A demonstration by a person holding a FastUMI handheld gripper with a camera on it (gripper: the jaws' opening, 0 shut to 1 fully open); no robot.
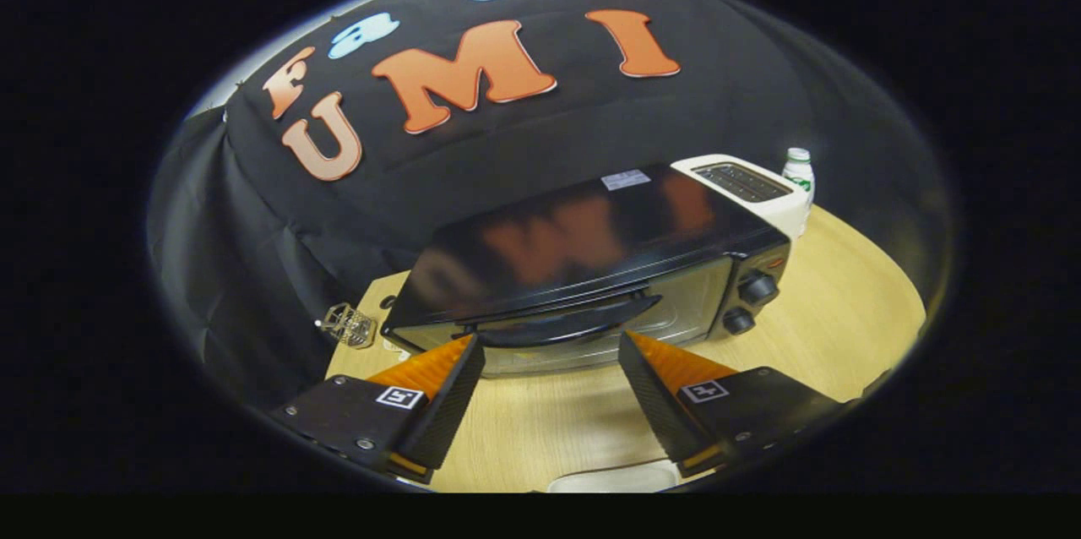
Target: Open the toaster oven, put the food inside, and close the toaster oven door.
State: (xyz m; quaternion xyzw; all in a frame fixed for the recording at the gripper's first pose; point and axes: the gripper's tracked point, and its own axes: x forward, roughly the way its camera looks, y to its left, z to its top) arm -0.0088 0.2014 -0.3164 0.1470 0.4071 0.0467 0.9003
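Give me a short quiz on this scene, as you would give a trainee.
1. True or false: the toaster oven door is shut.
2. What lies just ahead of the open gripper? A) the oven's door handle B) the bottle C) the white toaster
3. How many knobs does the oven's front show, and on which side of the door?

Key
1. True: the door stands upright and shut.
2. A: the handle lies just beyond the fingertips, and the fingers touch nothing.
3. Two, stacked beside the door on the side nearer the toaster.
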